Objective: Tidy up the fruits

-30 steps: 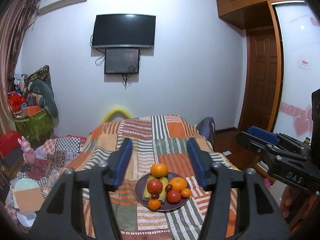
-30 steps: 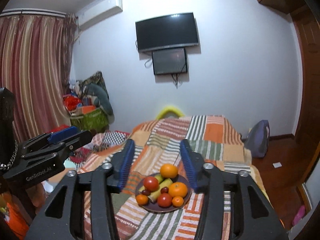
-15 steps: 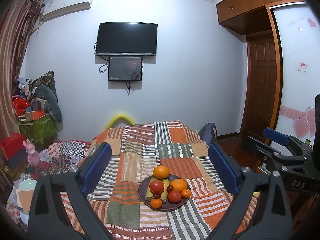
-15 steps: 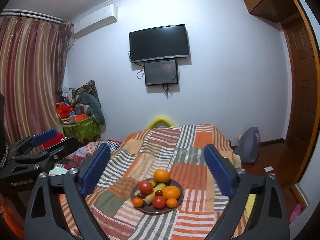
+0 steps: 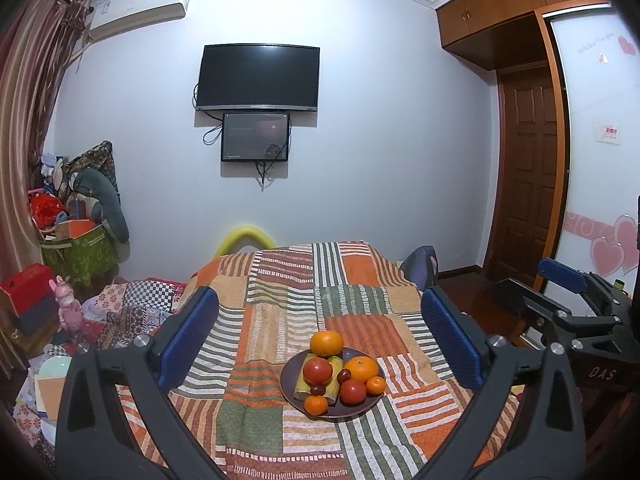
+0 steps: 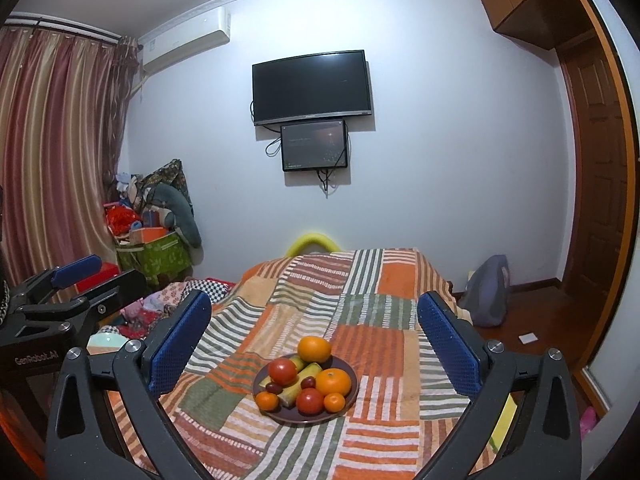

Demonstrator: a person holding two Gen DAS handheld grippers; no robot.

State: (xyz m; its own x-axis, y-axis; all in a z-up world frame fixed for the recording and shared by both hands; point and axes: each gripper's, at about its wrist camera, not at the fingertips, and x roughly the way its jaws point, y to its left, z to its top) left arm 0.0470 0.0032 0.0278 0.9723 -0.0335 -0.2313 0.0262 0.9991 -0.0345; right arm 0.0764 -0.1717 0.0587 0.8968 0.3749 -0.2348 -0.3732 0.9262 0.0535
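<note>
A dark plate [image 5: 289,384] of fruit sits on a striped patchwork cloth [image 5: 280,304]. It holds oranges [image 5: 327,343], red tomatoes [image 5: 317,370], small dark plums and yellow-green banana pieces. The plate also shows in the right wrist view [image 6: 352,395]. My left gripper [image 5: 320,338] is open and empty, held back from the plate. My right gripper [image 6: 314,338] is open and empty too, also short of the plate. Each gripper shows at the edge of the other's view: the right one [image 5: 560,304], the left one [image 6: 68,292].
The cloth-covered table stands in a room. Piled bags and boxes [image 5: 76,236] and clutter on the floor lie to the left. A grey bag [image 6: 490,292] and a wooden door [image 5: 528,172] are to the right. A TV [image 5: 258,78] hangs on the far wall.
Both grippers have opened wide from a narrow gap. Both views have tilted up and drawn back a little from the plate.
</note>
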